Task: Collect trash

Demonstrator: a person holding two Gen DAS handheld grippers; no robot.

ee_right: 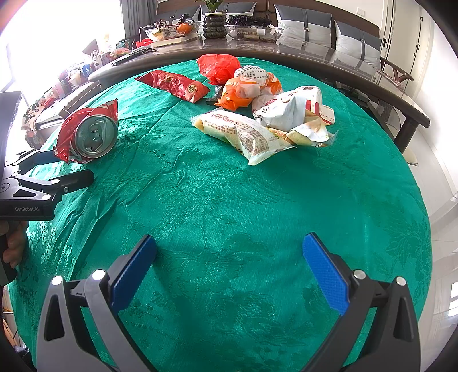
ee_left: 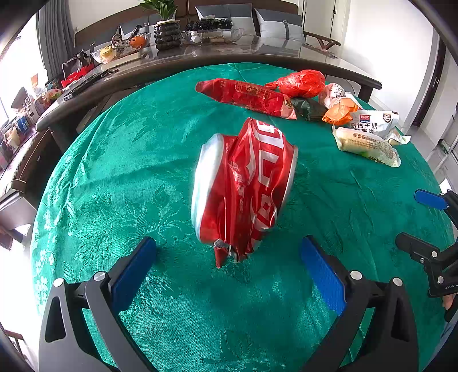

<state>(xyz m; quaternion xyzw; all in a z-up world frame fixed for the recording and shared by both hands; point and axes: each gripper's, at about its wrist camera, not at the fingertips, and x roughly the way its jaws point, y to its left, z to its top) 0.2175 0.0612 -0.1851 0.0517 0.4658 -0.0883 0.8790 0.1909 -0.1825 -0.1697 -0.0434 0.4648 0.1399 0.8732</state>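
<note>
A crushed red can (ee_left: 243, 189) lies on the green tablecloth (ee_left: 143, 160), just ahead of my open left gripper (ee_left: 228, 251), between the lines of its fingers and apart from them. The can also shows at the left in the right wrist view (ee_right: 88, 134), with the left gripper (ee_right: 61, 170) beside it. My right gripper (ee_right: 229, 249) is open and empty above bare cloth. A pile of trash lies beyond: a long red packet (ee_left: 249, 97), a red plastic bag (ee_left: 300, 83), an orange wrapper (ee_right: 243, 91), a white crumpled bag (ee_right: 289, 111) and a cream snack packet (ee_right: 243, 134).
A dark curved counter (ee_left: 200, 61) runs behind the table with glass bowls (ee_left: 211, 35), a plant pot (ee_left: 167, 34) and clutter. Sofa cushions (ee_right: 303, 25) stand beyond it. The right gripper shows at the right edge of the left wrist view (ee_left: 423, 226).
</note>
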